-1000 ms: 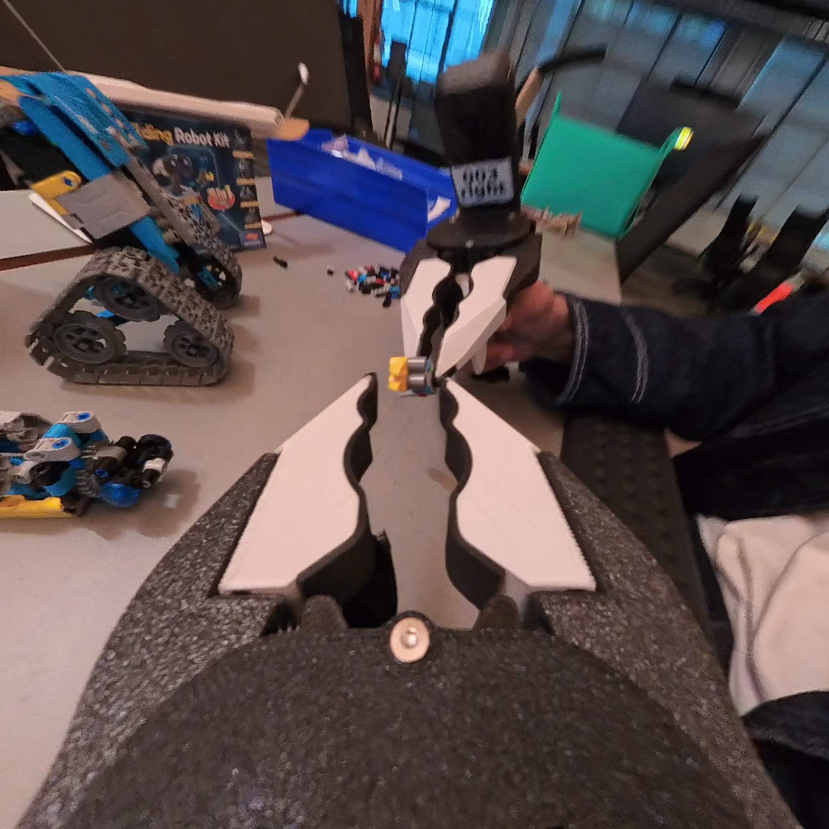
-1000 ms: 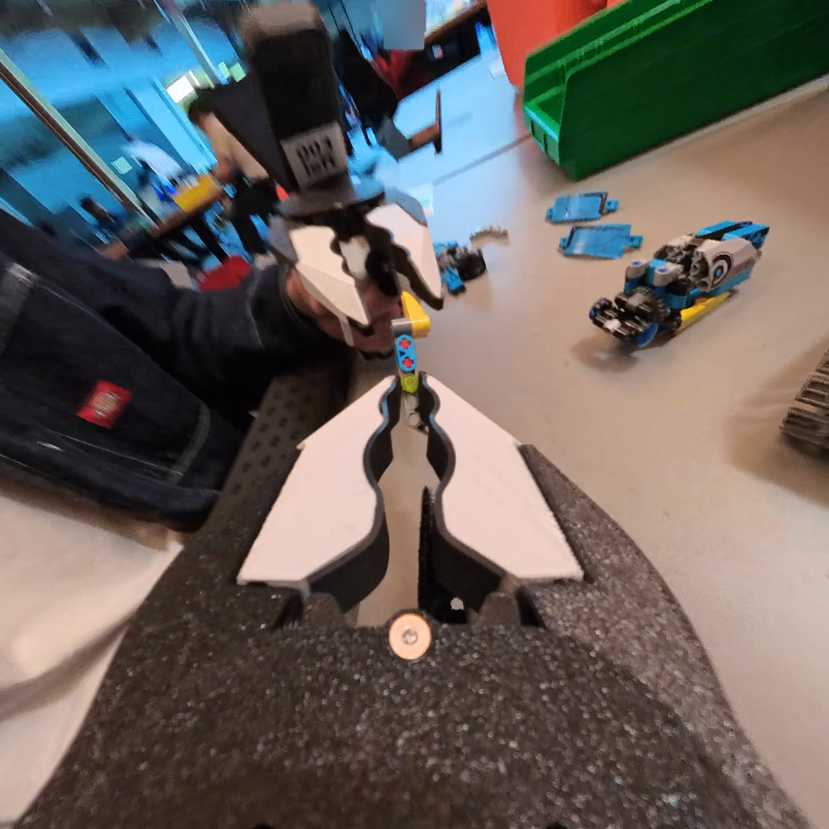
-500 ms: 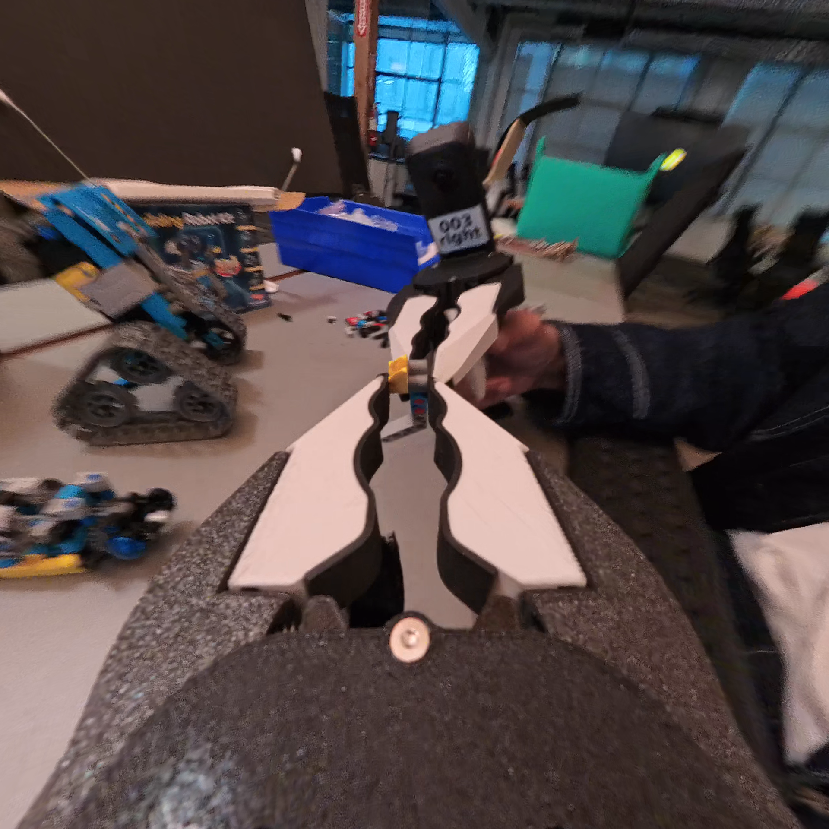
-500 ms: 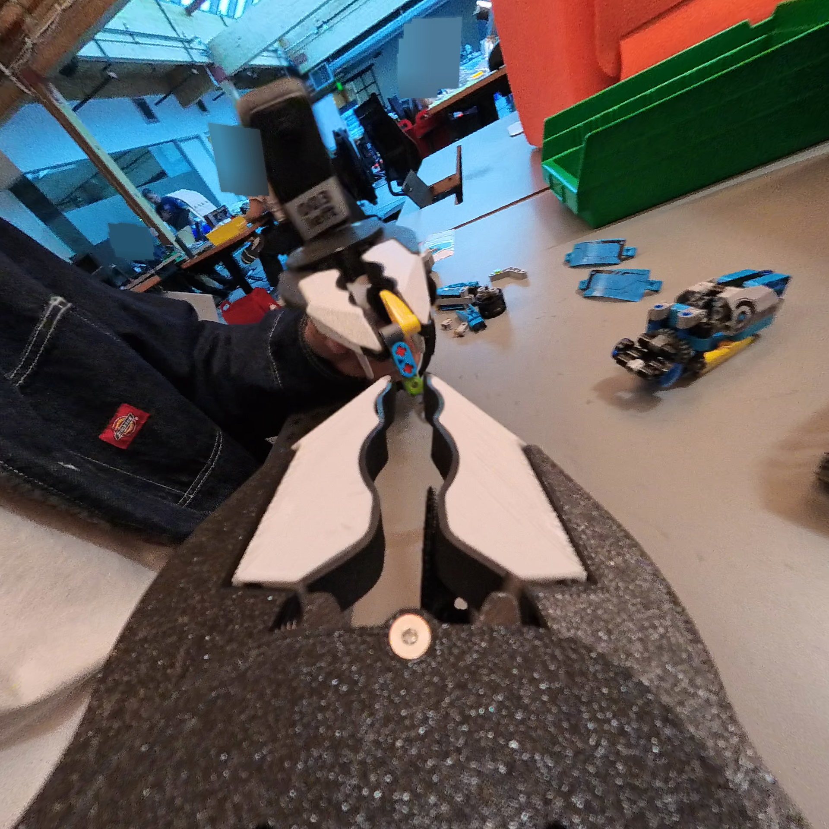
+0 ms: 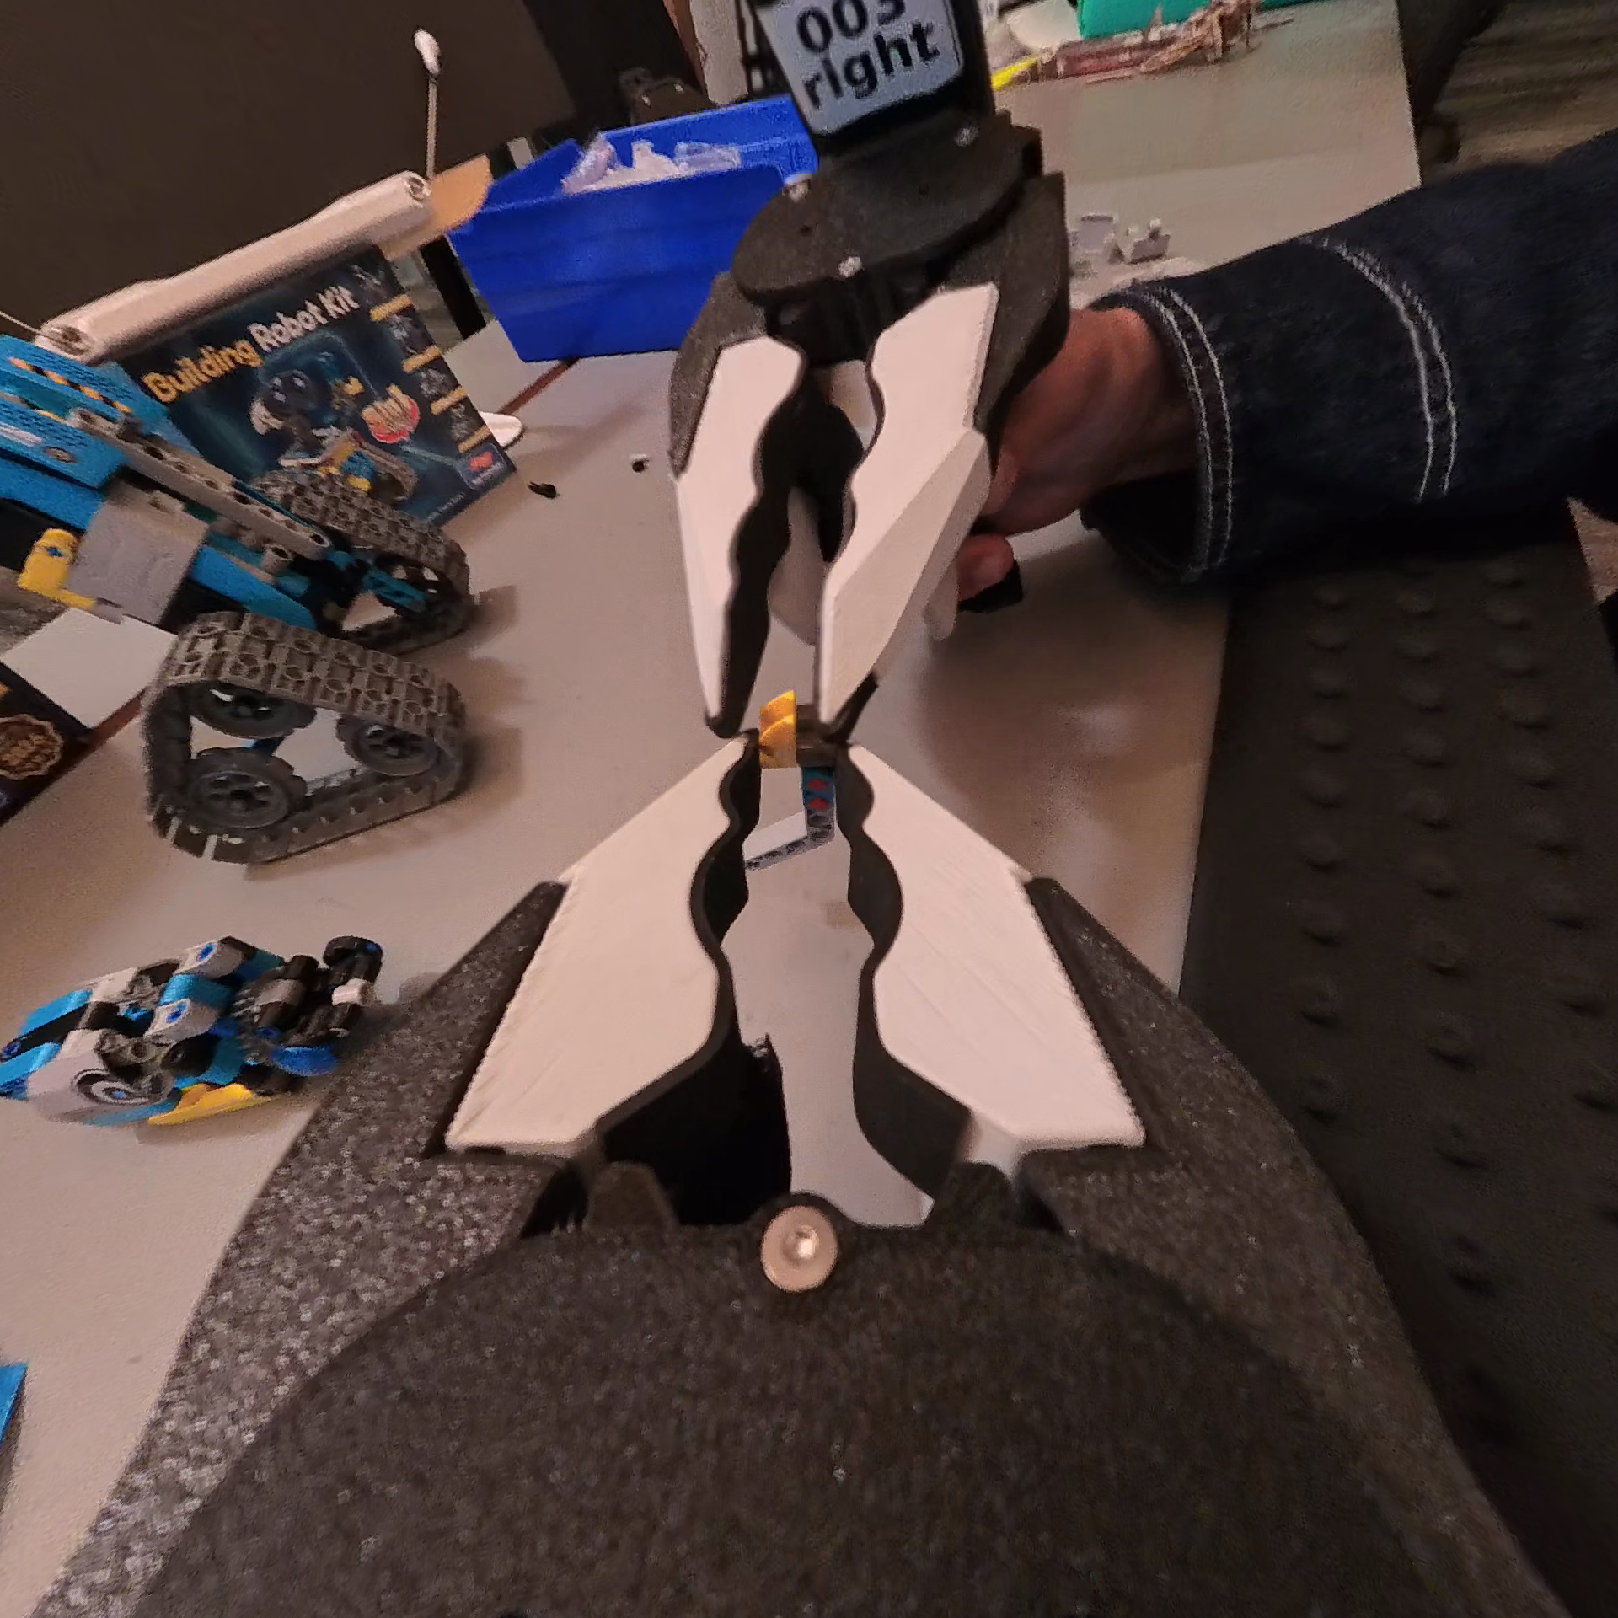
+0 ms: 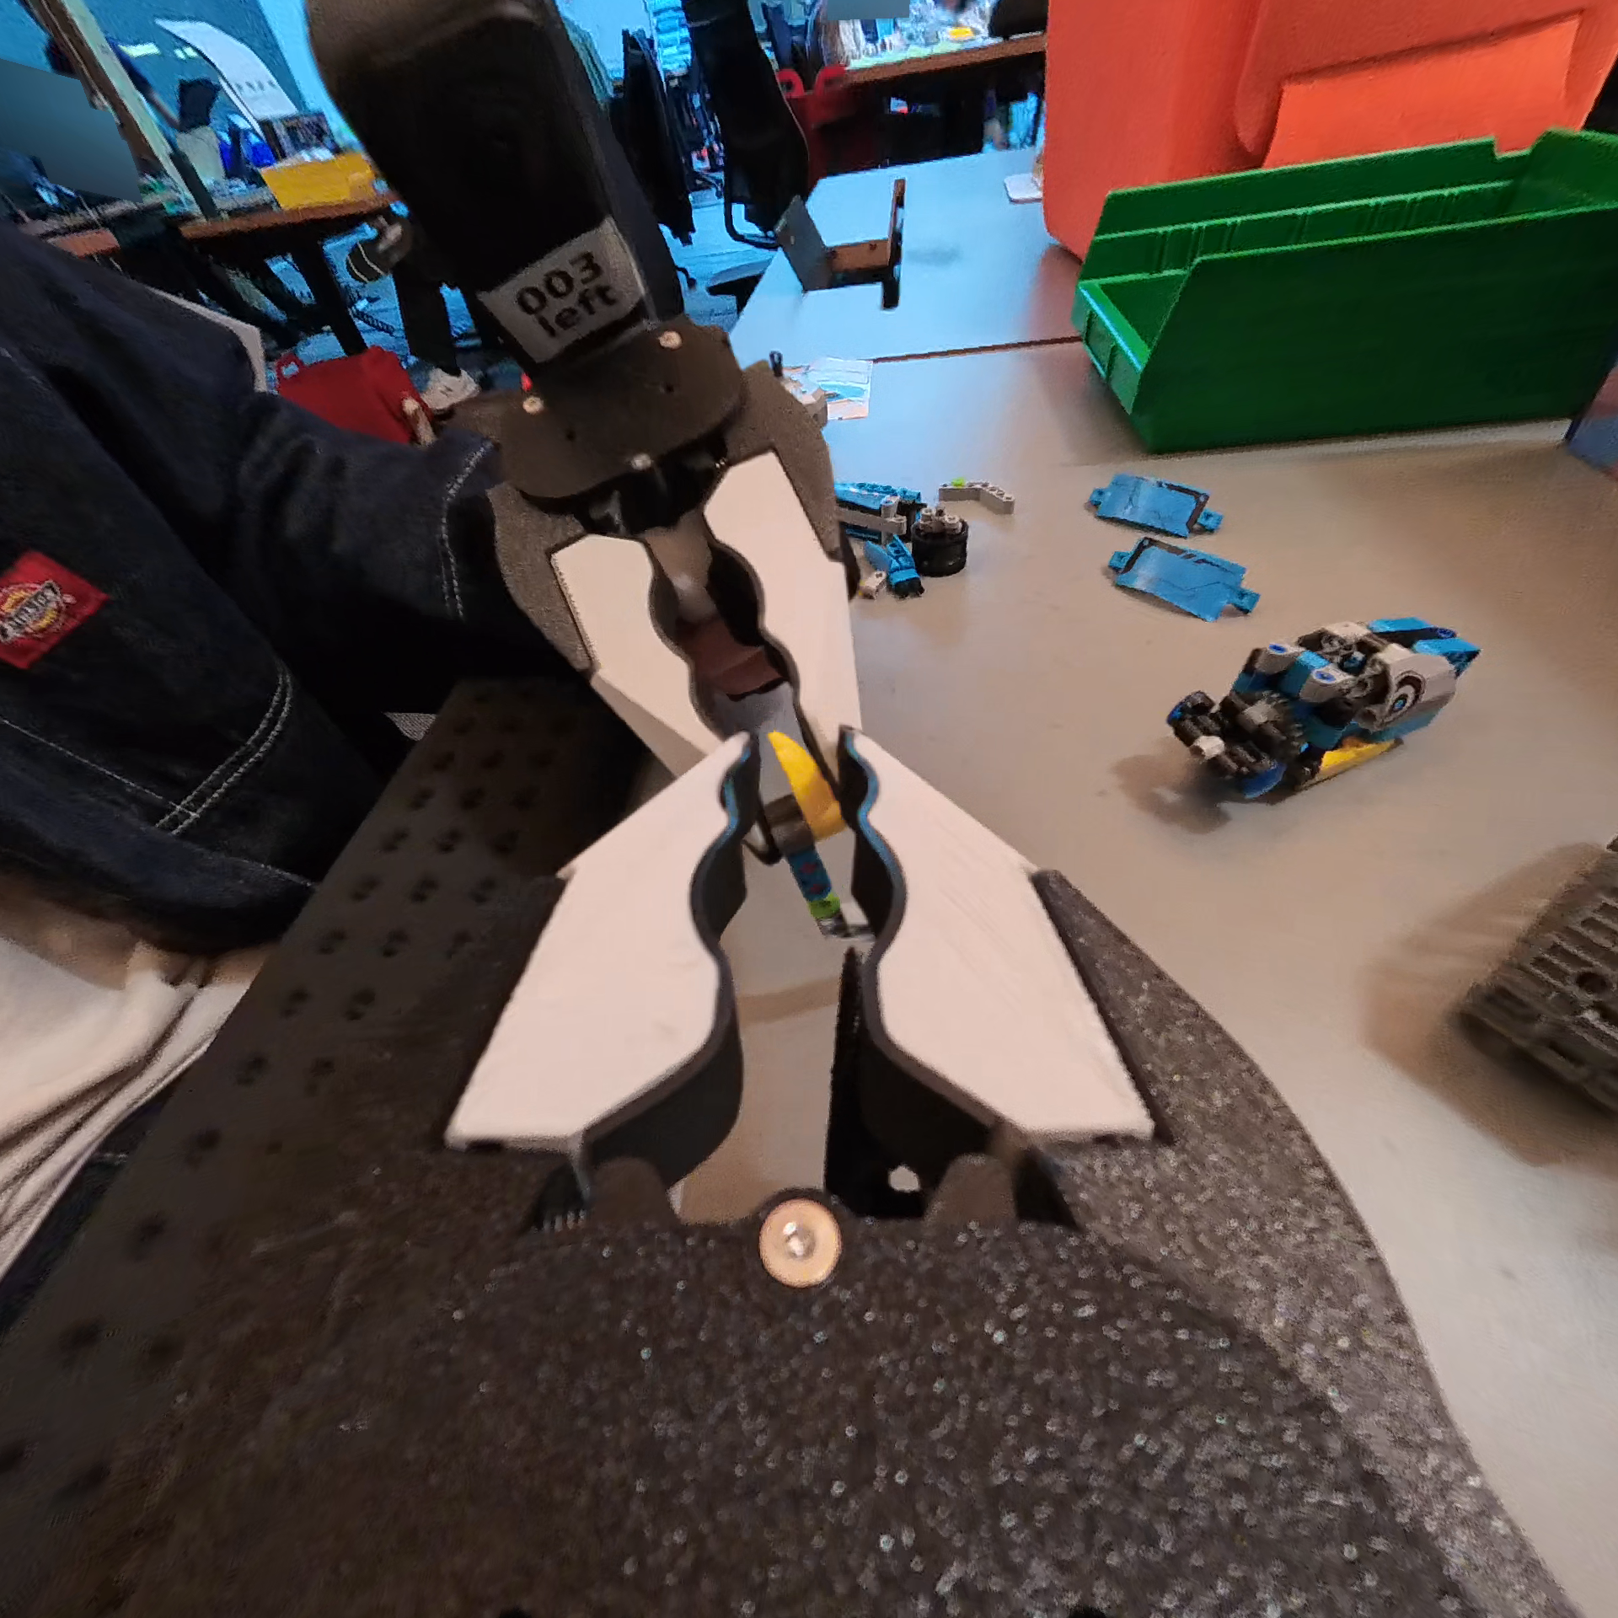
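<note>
A small brick assembly (image 5: 819, 792) has a yellow piece on top, a dark connector, a blue beam with red pins and a grey beam below. It hangs between the two grippers, which meet tip to tip above the grey table (image 5: 1007, 744). My left gripper (image 5: 795, 749) is shut on its yellow and dark top end. My right gripper (image 6: 795, 744) is open, with a finger on each side of the assembly (image 6: 805, 797). In the left wrist view the right gripper (image 5: 784, 714) points down at the yellow piece, held by a hand in a dark denim sleeve.
A tracked robot model (image 5: 298, 700), a kit box (image 5: 324, 394) and a blue bin (image 5: 630, 245) stand at the left. A small blue car model (image 6: 1331, 700), blue panels (image 6: 1173, 569), loose parts (image 6: 911, 534) and a green bin (image 6: 1331, 333) lie beyond. A black studded mat (image 5: 1401, 875) borders the table. Only a small space, under 4 cm, lies between the two pairs of fingers.
The assembly passed from the right gripper's tips to the left gripper, which closed on its top. The right fingers opened and slid forward around it. Both grippers drew closer together.
</note>
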Demonstrator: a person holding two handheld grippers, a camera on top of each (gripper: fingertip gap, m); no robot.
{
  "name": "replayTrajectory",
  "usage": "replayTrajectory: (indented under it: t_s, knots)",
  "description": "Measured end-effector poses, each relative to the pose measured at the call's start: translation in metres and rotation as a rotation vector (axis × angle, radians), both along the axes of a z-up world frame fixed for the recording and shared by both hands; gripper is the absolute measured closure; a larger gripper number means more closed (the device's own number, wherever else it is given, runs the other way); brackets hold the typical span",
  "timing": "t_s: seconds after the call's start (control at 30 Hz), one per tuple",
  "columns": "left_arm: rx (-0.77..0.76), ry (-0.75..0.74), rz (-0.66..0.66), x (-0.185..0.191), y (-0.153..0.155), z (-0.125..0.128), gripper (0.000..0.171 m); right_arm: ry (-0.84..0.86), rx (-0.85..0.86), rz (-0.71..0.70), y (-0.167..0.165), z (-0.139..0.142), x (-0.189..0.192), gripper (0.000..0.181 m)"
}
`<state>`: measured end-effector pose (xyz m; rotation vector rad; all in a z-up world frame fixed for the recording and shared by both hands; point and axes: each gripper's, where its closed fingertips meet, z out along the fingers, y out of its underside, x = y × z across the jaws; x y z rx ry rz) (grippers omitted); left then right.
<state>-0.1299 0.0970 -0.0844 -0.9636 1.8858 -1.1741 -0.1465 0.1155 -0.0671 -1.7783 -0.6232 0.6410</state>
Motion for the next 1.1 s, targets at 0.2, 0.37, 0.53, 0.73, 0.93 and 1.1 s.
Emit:
replayTrajectory:
  t_s: [0.2, 0.37, 0.53, 0.73, 0.93, 1.1]
  knots:
    - [-0.028, 0.02, 0.02, 0.002, 0.0, -0.001, 0.156, 0.023, -0.032, -0.009, 0.002, -0.001, 0.003, 0.172]
    - [-0.148, 0.037, 0.263, 0.024, 0.022, 0.001, 0.132, 0.107, -0.024, -0.211, 0.022, 0.007, 0.034, 0.179]
    - [0.025, 0.013, 0.59, 0.043, 0.041, -0.002, 0.124, 0.056, -0.046, -0.494, 0.039, -0.001, 0.058, 0.179]
    - [0.104, -0.03, 0.629, 0.049, 0.043, 0.007, 0.156, 0.18, -0.046, -0.611, 0.041, 0.009, 0.065, 0.179]
    - [0.097, -0.067, 0.613, 0.048, 0.04, 0.014, 0.156, 0.192, -0.053, -0.607, 0.04, 0.009, 0.067, 0.178]
    - [0.082, -0.049, 0.622, 0.047, 0.043, 0.012, 0.158, 0.16, -0.042, -0.609, 0.04, 0.009, 0.065, 0.178]
